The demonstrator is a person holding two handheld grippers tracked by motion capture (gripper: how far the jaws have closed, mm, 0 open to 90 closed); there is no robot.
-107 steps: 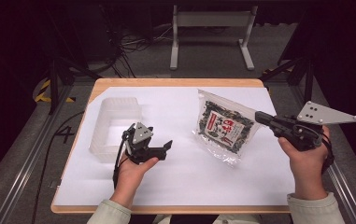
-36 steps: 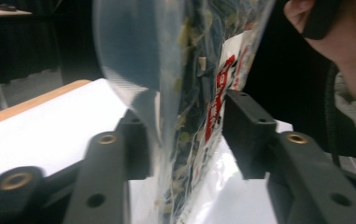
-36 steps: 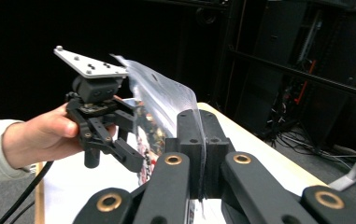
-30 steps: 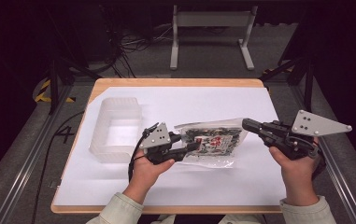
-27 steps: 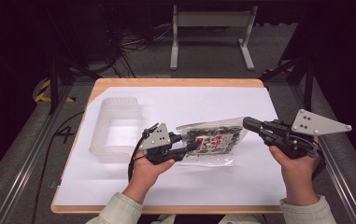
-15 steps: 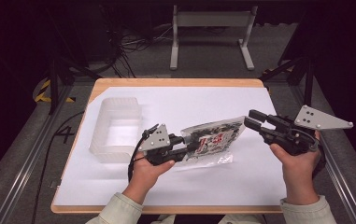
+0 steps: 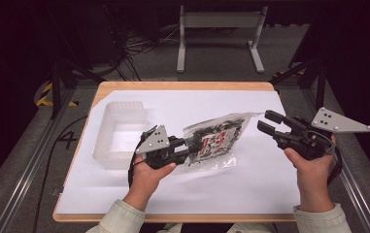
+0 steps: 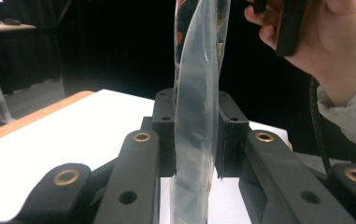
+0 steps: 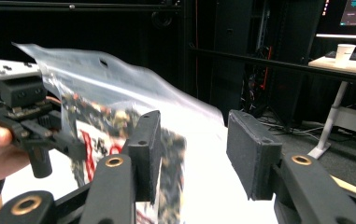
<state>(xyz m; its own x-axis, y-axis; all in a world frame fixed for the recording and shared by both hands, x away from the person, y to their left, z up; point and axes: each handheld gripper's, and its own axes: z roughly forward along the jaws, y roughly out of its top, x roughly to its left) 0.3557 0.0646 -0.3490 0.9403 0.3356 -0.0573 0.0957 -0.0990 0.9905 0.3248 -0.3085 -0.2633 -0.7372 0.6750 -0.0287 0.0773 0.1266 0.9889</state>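
Above the desk [image 7: 250, 189], the left gripper [image 7: 185, 146] was clamped on the lifted bag [image 7: 217, 141] while the right gripper [image 7: 266, 122] stood wide open and empty just beside it; the bag likely remained to go into the tray [image 7: 106, 145].

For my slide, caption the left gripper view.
Left tool clamps a clear snack bag upright above the white table.

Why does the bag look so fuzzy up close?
In the left gripper view the bag sits right against the lens between the shut jaws, so it is out of focus. In the right gripper view it looks smeared and blurry. In the high view the bag is sharper, with glare on its plastic.
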